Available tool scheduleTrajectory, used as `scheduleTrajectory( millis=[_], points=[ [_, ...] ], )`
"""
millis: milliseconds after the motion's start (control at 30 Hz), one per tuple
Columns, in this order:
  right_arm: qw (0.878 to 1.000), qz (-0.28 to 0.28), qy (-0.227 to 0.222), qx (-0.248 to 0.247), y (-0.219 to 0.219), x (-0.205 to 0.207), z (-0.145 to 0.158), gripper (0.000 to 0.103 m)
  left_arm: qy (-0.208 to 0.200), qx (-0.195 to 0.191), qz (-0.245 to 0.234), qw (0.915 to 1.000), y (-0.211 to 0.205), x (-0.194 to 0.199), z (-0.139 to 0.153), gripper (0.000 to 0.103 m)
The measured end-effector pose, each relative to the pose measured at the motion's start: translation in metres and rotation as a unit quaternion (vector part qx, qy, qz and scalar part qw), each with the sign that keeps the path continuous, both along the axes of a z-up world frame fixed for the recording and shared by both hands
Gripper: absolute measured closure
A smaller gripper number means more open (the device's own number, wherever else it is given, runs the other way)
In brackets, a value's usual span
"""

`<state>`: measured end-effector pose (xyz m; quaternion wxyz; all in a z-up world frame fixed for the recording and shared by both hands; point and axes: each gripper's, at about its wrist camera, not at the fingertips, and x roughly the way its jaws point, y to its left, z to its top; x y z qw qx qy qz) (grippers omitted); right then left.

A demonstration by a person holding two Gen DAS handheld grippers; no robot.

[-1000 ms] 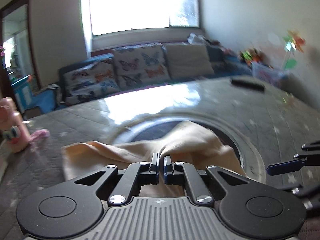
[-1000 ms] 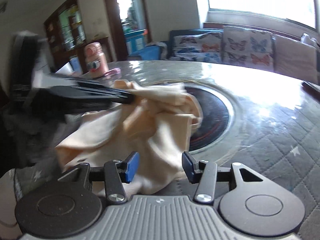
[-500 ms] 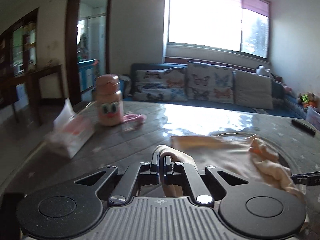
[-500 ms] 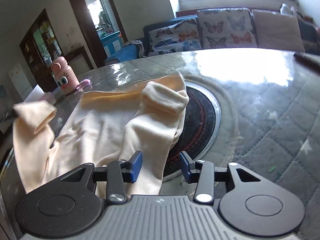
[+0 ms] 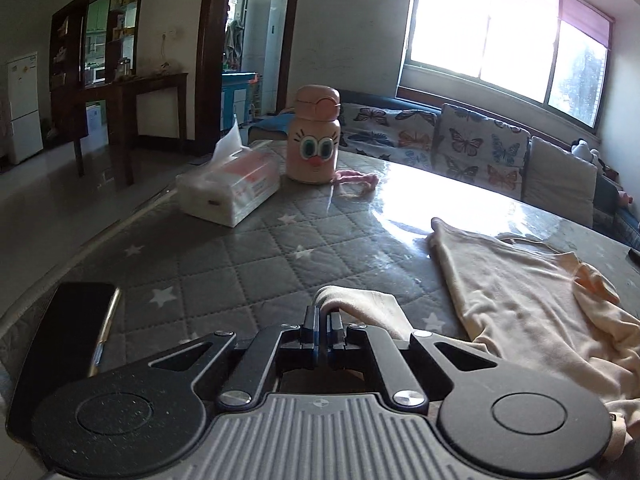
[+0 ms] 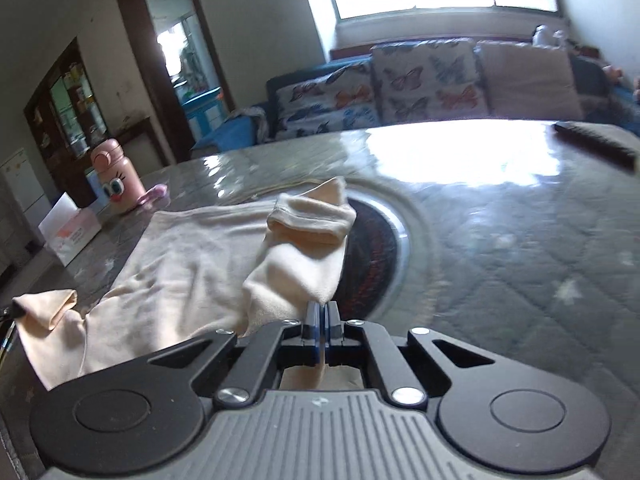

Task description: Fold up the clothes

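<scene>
A cream long-sleeved top [image 5: 516, 300] [image 6: 188, 256] lies spread on the grey quilted table [image 5: 224, 264] [image 6: 520, 264]. My left gripper [image 5: 323, 314] is shut on the end of one sleeve, which loops up over its tips. In the right wrist view that same sleeve end shows at the far left. My right gripper [image 6: 322, 310] is shut on the other sleeve [image 6: 304, 256], whose cuff lies folded back over the edge of the round dark hob [image 6: 374, 256].
A tissue box [image 5: 228, 186] [image 6: 72, 236], a pink cartoon bottle [image 5: 316, 140] [image 6: 118, 178] with a pink strap and a black phone [image 5: 64, 352] sit on the table's left side. A dark remote [image 6: 596, 140] lies at the far right. A sofa stands behind.
My left gripper swung left with its sleeve, drawing the top out flat. My right gripper, open before, has shut on the other sleeve.
</scene>
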<state>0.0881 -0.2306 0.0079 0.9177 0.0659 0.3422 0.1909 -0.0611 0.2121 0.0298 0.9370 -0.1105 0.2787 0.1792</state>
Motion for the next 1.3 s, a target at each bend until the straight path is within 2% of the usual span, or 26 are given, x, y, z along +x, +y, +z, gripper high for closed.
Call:
scheduleTrajectory(
  millis=[100, 233, 367, 467, 567, 633, 733, 800, 833, 967, 1033, 1067, 1300],
  points=[
    [1.0, -0.015, -0.005, -0.01, -0.012, -0.02, 0.007, 0.102, 0.003, -0.002, 0.003, 1.0, 0.004, -0.007, -0.003, 0.1],
    [0.999, -0.007, 0.007, -0.034, -0.018, -0.04, 0.01, 0.101, 0.008, -0.005, 0.001, 1.0, 0.008, -0.014, -0.007, 0.099],
    [0.999, -0.01, -0.002, -0.05, -0.02, -0.045, 0.015, 0.096, 0.018, -0.011, 0.004, 0.9998, 0.014, -0.012, -0.012, 0.099],
    [0.998, -0.012, -0.014, -0.065, -0.024, -0.035, 0.018, 0.094, 0.024, -0.007, 0.006, 0.9997, 0.014, -0.009, -0.013, 0.099],
    [0.996, -0.004, -0.019, -0.091, -0.02, -0.017, 0.013, 0.081, 0.033, -0.005, 0.011, 0.9994, 0.016, -0.005, -0.015, 0.099],
    [0.994, 0.004, -0.014, -0.104, -0.014, 0.0, 0.006, 0.079, 0.044, -0.005, 0.018, 0.9989, 0.018, -0.002, -0.018, 0.1],
    [0.996, 0.022, -0.001, -0.09, -0.007, 0.02, -0.001, 0.077, 0.057, -0.002, 0.023, 0.9981, 0.02, 0.004, -0.02, 0.099],
    [0.996, 0.033, 0.012, -0.081, -0.003, 0.033, -0.007, 0.07, 0.063, 0.001, 0.024, 0.9977, 0.019, 0.008, -0.021, 0.1],
    [0.996, 0.035, 0.017, -0.079, -0.001, 0.039, -0.01, 0.069, 0.066, 0.003, 0.025, 0.9975, 0.018, 0.01, -0.021, 0.099],
    [0.997, 0.04, 0.026, -0.066, 0.004, 0.055, -0.021, 0.071, 0.077, 0.011, 0.025, 0.9966, 0.015, 0.021, -0.021, 0.1],
    [0.998, 0.034, 0.021, -0.054, 0.003, 0.059, -0.02, 0.084, 0.08, 0.014, 0.024, 0.9964, 0.014, 0.025, -0.021, 0.1],
    [0.998, 0.025, 0.017, -0.046, 0.001, 0.06, -0.017, 0.097, 0.081, 0.015, 0.024, 0.9963, 0.014, 0.026, -0.021, 0.1],
    [0.998, -0.035, -0.041, -0.041, -0.026, 0.059, 0.016, 0.099, 0.094, 0.016, 0.022, 0.9952, 0.015, 0.031, -0.024, 0.1]
  ],
)
